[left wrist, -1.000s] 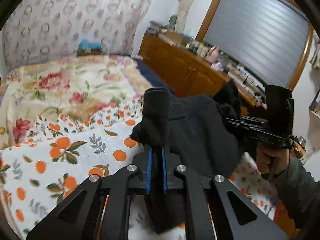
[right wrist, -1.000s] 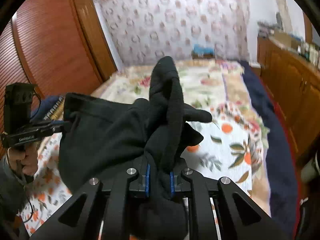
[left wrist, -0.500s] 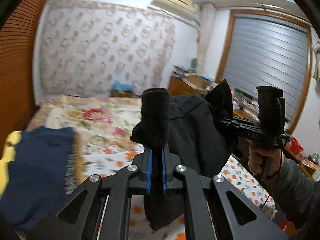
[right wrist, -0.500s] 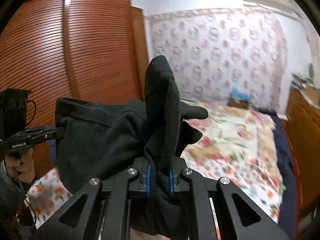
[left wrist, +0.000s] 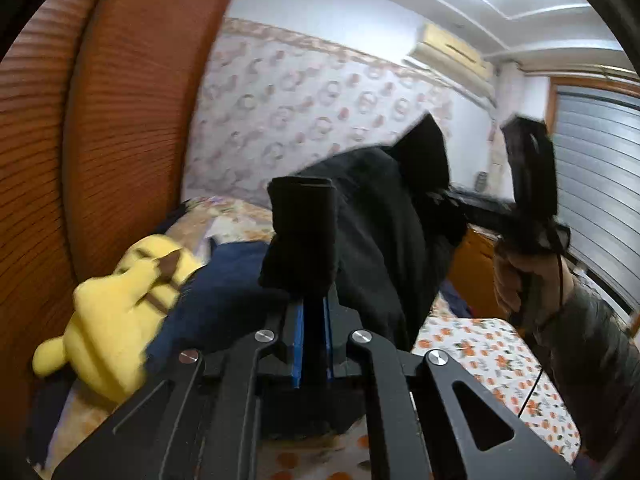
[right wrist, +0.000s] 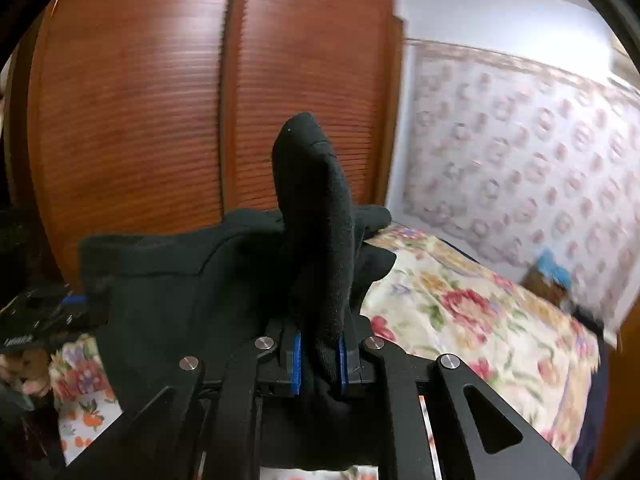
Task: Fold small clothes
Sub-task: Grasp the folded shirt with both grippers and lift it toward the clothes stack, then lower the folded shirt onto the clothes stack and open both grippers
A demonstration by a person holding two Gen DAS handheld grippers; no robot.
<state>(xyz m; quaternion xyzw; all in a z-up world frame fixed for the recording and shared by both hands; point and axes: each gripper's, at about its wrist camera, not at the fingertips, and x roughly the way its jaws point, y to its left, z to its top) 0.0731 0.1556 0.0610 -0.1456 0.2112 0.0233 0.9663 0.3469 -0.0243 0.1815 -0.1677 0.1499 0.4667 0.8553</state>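
Left-wrist view. The left gripper, a black metal linkage with silver rivets and blue rubber pads, has its jaws drawn narrow on a thick fold of the small black fleece garment; a blunt, squared tab of the soft, matte cloth stands up above the pads. The rest of the garment stretches, held in the air above the bed, to the right, where the right gripper, blurred, clamps a pointed corner of it. The person's right hand, in a grey knitted sleeve, grasps that gripper's handle. To the near left lies a yellow plush toy with rounded limbs and a brown-tipped ear, resting against a crumpled dark navy cloth. An orange-print white bedsheet covers the near right of the bed.

Right-wrist view. The right gripper pinches the black garment between blue pads set slightly apart by the bunched cloth; a rounded, finger-like peak of fleece rises above them. The garment spreads left as a slack, napped panel with a straight upper edge, reaching the left gripper, whose blue pad shows at the cloth's edge. Beyond stand ribbed reddish-brown wooden wardrobe doors; to the right, a cream floral quilt lies smooth on the bed.
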